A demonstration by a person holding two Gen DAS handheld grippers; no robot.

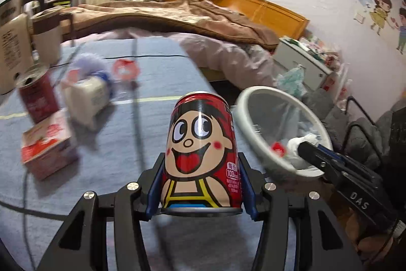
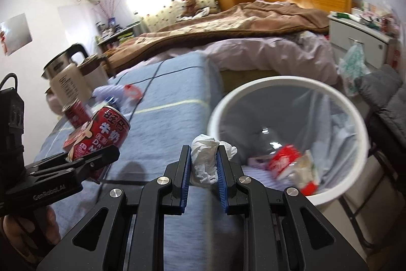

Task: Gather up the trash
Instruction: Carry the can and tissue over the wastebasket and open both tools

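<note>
My left gripper [image 1: 201,156] is shut on a red cartoon-face drink can [image 1: 201,151], lifted above the blue bedspread; the same can [image 2: 101,134] shows at the left of the right wrist view. My right gripper [image 2: 203,156] is shut on a crumpled white tissue [image 2: 206,159], just left of the white lined trash bin [image 2: 355,123]. In the left wrist view the bin [image 1: 243,103] lies to the right, with the right gripper and its tissue [image 1: 302,144] over its near rim. Red wrappers [image 2: 286,162] lie inside the bin.
On the bedspread at the left remain a second red can [image 1: 38,96], a red-and-white carton [image 1: 48,144], a white pack [image 1: 86,98] and a round red lid [image 1: 125,69]. A kettle [image 2: 68,73] stands behind them. A grey jacket [image 2: 385,98] hangs right of the bin.
</note>
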